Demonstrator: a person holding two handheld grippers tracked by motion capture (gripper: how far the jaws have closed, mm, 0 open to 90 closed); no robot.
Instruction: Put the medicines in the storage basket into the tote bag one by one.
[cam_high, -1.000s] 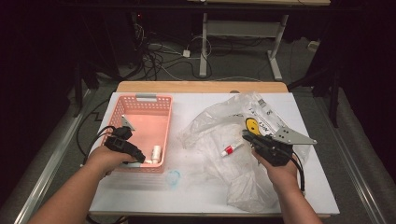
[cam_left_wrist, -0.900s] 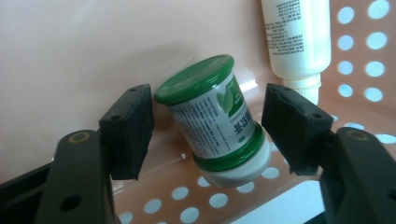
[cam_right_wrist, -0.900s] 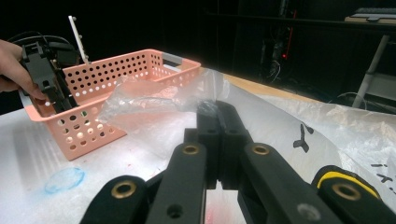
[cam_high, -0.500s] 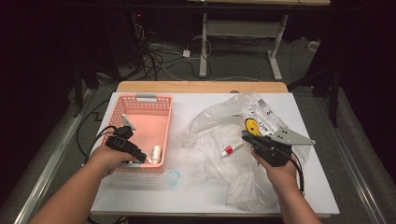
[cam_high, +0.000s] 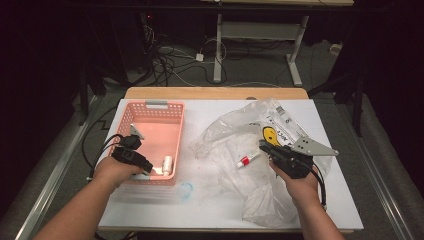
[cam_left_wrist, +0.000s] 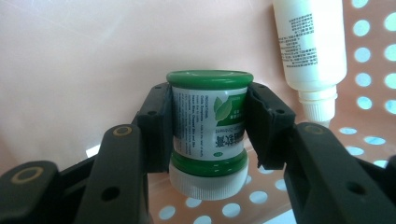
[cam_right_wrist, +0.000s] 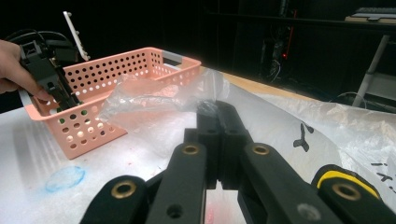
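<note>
Left hand-held gripper (cam_left_wrist: 208, 126) has just closed on green jar (cam_left_wrist: 208, 126).

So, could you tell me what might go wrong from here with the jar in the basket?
The left gripper has just been closing on the green jar, whose smooth round sides might slip or twist between the pads. The white bottle lies close beside it in the pink basket, so lifting could knock it. The right gripper is shut on the clear plastic bag; pulling could roll the small tube.
</note>
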